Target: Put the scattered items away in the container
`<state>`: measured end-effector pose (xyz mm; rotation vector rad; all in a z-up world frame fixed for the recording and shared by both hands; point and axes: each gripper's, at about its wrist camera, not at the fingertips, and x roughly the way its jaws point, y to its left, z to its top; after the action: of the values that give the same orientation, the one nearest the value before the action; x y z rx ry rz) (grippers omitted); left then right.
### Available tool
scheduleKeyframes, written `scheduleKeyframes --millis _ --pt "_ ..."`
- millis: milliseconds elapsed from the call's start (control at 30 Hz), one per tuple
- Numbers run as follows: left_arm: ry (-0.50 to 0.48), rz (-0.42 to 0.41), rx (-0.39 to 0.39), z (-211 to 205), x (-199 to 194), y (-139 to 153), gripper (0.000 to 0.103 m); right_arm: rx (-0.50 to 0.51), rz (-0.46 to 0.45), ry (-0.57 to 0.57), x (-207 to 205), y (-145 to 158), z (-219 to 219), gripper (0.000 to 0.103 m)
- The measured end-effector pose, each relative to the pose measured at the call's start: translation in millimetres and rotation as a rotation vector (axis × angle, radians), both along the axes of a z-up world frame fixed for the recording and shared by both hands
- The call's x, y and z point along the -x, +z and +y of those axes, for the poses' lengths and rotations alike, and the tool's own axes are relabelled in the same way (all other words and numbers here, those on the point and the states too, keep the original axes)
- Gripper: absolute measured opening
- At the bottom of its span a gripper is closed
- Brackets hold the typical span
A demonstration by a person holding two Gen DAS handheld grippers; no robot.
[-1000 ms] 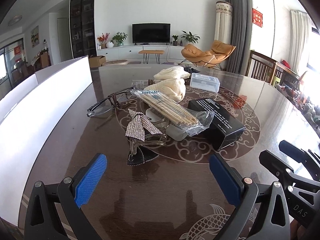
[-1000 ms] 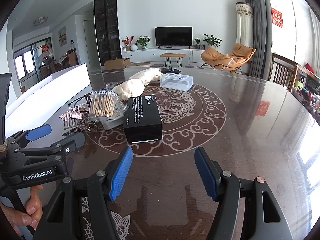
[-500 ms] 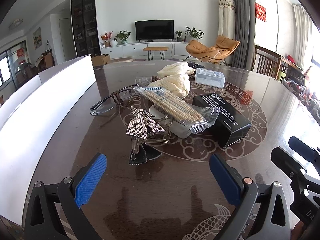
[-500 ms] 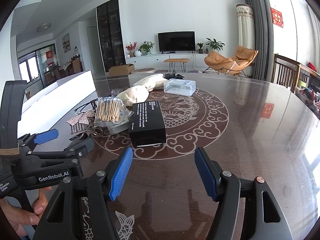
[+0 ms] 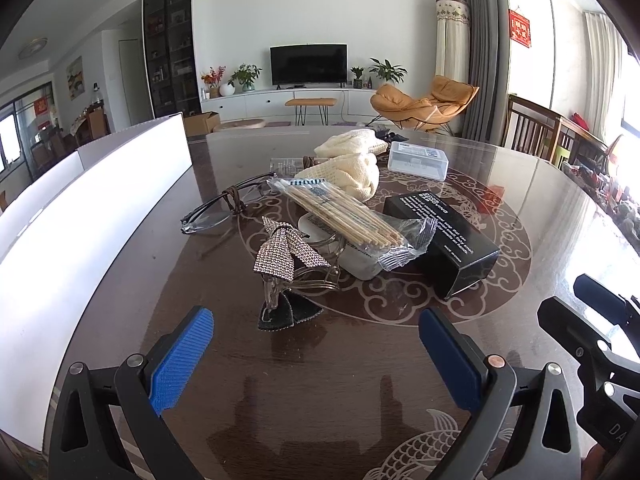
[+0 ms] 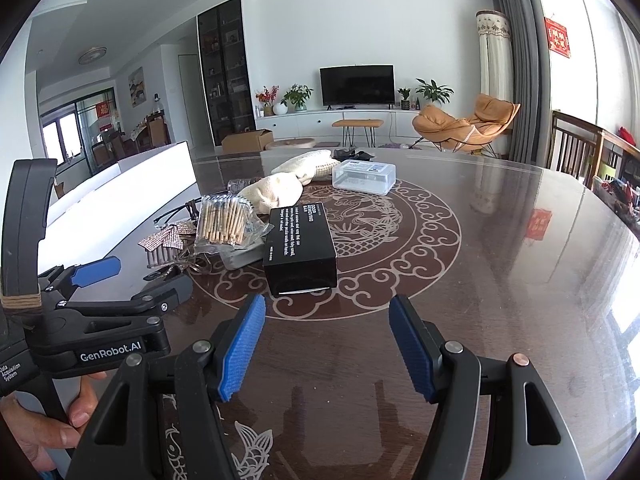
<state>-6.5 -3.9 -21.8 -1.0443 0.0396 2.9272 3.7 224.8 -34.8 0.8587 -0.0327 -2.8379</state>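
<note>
Scattered items lie mid-table: a black box (image 5: 444, 236) (image 6: 300, 248), a packet of wooden sticks (image 5: 344, 216) (image 6: 222, 224) resting on a white block (image 5: 356, 260), a rhinestone bow clip (image 5: 284, 252) (image 6: 164, 240), glasses (image 5: 216, 212), cream knitted cloths (image 5: 348, 176) (image 6: 276, 194) and a clear plastic box (image 5: 418, 158) (image 6: 364, 176). The white container (image 5: 100, 208) (image 6: 160, 180) stands along the left side. My left gripper (image 5: 316, 332) (image 6: 132, 284) is open just short of the bow clip. My right gripper (image 6: 328, 320) (image 5: 576, 304) is open in front of the black box. Both are empty.
The dark glossy table (image 6: 480, 280) has an ornate round inlay under the items and bare surface to the right. Wooden chairs (image 5: 532, 132) stand at the far right edge. A hand (image 6: 48, 424) grips the left gripper's handle.
</note>
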Motion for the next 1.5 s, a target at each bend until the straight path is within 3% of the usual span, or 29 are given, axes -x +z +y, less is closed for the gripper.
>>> scheduleKeyframes --millis 1500 --pt "0.009 0.009 0.000 0.9 -1.6 0.1 0.103 -0.010 -0.006 0.023 2.3 -2.2 -4.2 0.066"
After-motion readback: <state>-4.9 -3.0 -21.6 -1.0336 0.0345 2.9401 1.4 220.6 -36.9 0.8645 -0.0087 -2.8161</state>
